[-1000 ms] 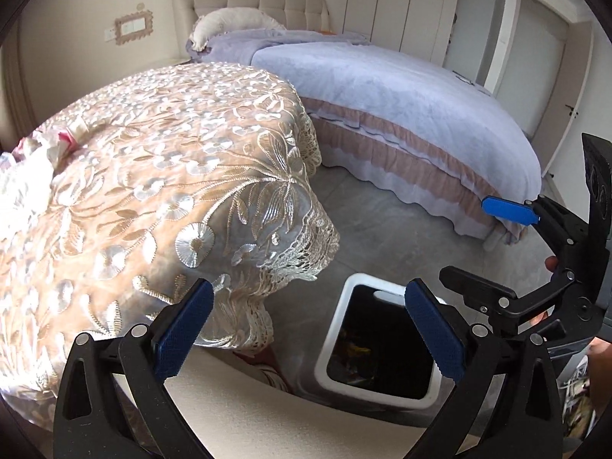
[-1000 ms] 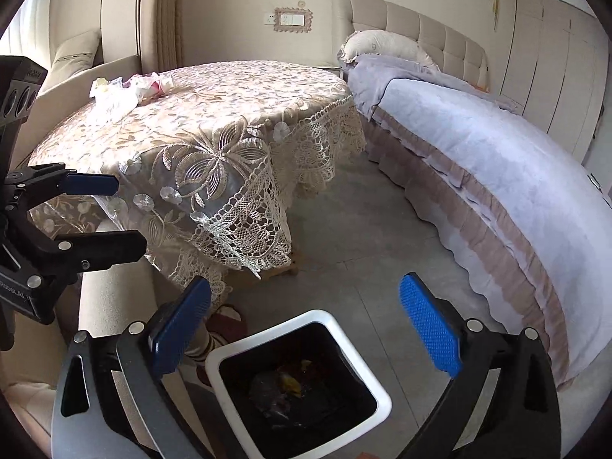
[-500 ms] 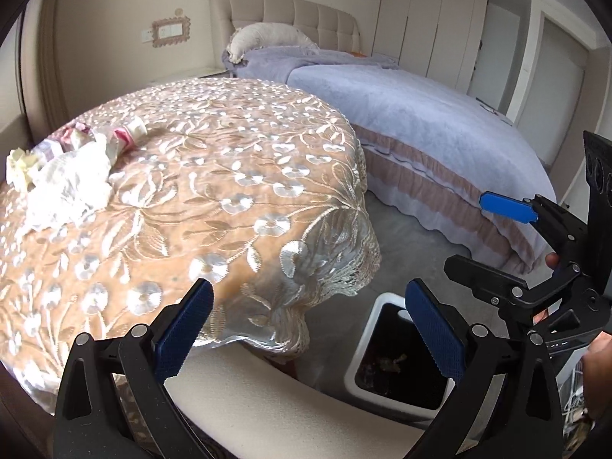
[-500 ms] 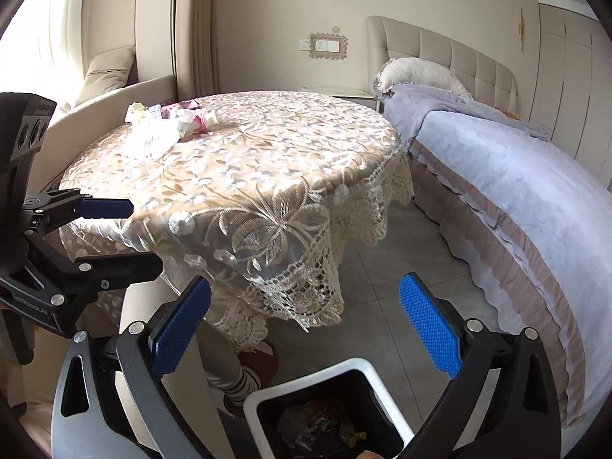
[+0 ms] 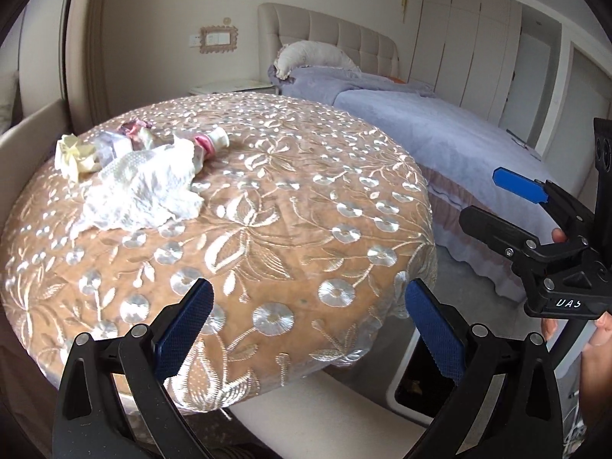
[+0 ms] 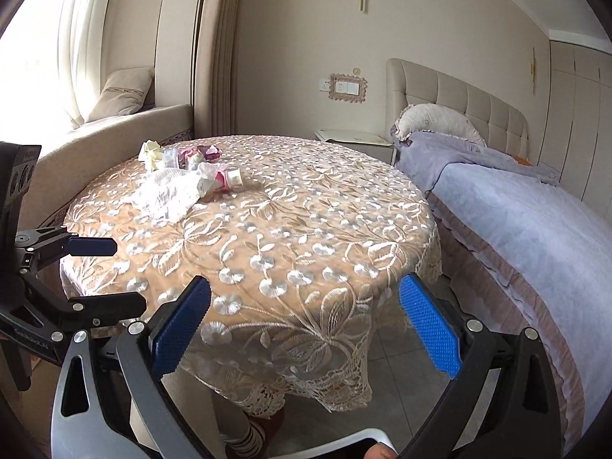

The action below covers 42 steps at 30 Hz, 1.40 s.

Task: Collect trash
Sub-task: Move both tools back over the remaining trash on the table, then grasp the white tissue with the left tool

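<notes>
Ahead of both grippers sits the round table (image 5: 267,206), so the trash pile (image 5: 137,176) is still a reach away, up and left of the left gripper (image 5: 306,329). Down by its right finger is the bin (image 5: 405,390), probably parked close for quick drops. Left and right gripper (image 6: 304,329) are both spread wide, holding nothing.

Trash lies clustered near the far left edge of the round surface (image 5: 267,206). A crumpled white tissue (image 5: 141,187) lies spread flat, nearest the centre. A pink-and-white tube (image 5: 208,143) lies on its side, touching the tissue. A crumpled yellowish paper (image 5: 72,155) and clear wrappers (image 5: 114,143) sit behind. A white-rimmed trash bin (image 5: 401,386) stands on the floor below the near right edge.
</notes>
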Tool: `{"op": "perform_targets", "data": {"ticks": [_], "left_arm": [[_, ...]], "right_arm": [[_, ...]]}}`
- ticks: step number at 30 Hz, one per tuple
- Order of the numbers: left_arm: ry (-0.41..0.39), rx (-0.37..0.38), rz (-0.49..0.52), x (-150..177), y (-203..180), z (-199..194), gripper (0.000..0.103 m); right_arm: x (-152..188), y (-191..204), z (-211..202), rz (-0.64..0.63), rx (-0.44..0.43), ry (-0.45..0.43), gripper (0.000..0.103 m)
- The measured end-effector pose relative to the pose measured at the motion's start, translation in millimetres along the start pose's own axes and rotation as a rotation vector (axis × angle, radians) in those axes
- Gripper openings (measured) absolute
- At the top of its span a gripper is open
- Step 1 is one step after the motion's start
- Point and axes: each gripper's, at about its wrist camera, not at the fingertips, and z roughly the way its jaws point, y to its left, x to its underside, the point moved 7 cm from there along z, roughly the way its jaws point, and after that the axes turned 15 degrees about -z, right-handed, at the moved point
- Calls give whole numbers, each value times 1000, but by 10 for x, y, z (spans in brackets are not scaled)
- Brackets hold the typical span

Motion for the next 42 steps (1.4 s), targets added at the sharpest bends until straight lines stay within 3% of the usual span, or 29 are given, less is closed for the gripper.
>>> {"op": "perform_targets", "data": {"ticks": [15, 28, 33, 38, 42], "left_arm": [[-78, -151, -137, -520, 948, 45, 99], [-117, -285, -159, -908, 1269, 271, 99], [-75, -283, -175, -962, 1382, 418, 99], [64, -311, -225, -905, 1593, 725, 99], [98, -324, -193, -938, 1572, 820, 99]], "right_arm": [[-657, 511, 536, -121, -118, -59, 98], [-913, 585, 990, -133, -161, -49, 98], [-1001, 624, 1139, -165, -168, -50, 98], [-1071, 672, 1272, -175, -185, -54, 98], [-1100, 713, 1353, -185, -208, -48, 98]]}}
